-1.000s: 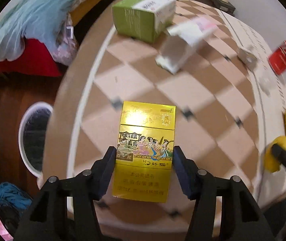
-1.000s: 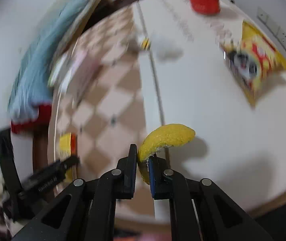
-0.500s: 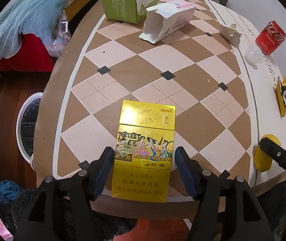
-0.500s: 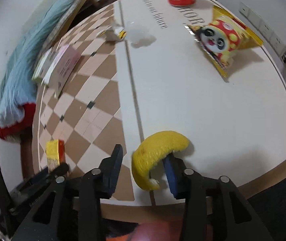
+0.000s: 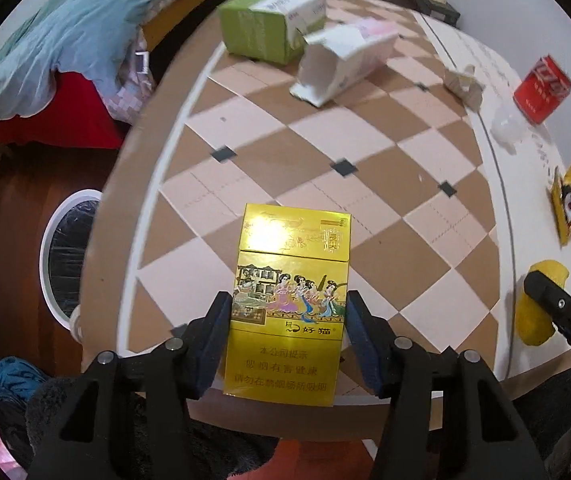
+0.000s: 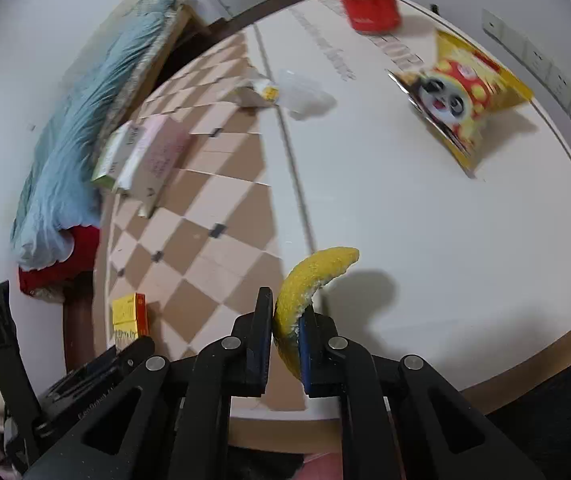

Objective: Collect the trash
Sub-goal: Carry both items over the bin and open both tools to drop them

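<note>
Left of the table, down on the floor, stands a white-rimmed bin with a dark liner, and every place here is best read against it. The left gripper is clamped on a yellow cigarette pack, one pad on each long side, so the pack's long axis runs straight out along the fingers, lid end pointing away toward the far side of the table. The pack hangs over the near table edge, and the bin lies off to its left and lower down, near at hand. The right gripper is pinched tight on a curved yellow peel, which rises out of the jaws and bends over to the right; it sits near the table's front right edge, well apart from the bin, with the left gripper between them. The left hand is plainly the nearer one, so I judge that it should swing left and drop its pack first. The peel must then cross the table's whole near edge. Farther from the bin and untouched lie a green box, a red can and a snack bag.
</note>
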The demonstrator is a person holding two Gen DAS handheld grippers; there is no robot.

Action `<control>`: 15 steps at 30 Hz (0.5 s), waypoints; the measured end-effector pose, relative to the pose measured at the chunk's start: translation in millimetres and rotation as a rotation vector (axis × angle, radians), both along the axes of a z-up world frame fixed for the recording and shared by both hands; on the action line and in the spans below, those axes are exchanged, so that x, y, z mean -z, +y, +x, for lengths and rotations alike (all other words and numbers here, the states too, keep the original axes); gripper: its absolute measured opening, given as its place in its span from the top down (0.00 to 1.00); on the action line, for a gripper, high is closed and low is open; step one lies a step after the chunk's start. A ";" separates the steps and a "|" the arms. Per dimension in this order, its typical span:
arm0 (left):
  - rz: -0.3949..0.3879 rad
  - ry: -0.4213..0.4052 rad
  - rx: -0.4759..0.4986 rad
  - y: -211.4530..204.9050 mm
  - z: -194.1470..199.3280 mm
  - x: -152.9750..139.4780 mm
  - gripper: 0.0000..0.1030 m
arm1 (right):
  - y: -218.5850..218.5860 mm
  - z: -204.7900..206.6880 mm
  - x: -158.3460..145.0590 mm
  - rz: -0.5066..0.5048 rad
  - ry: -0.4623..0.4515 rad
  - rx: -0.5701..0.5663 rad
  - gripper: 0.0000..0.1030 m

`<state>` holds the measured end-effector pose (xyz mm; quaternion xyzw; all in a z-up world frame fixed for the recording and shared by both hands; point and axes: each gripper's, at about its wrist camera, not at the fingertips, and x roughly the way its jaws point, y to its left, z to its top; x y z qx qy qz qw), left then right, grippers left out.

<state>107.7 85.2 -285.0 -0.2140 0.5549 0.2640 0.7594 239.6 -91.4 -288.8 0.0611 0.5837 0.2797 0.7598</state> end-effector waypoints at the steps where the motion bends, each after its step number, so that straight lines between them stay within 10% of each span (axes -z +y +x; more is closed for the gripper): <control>1: 0.002 -0.012 -0.006 1.5 -2.0 -5.6 0.48 | 2.8 -1.9 -6.1 0.010 -0.006 -0.013 0.88; 15: 0.151 -0.239 -0.164 103.1 -91.0 -129.9 0.48 | 165.1 -81.5 -88.6 0.167 -0.076 -0.417 0.89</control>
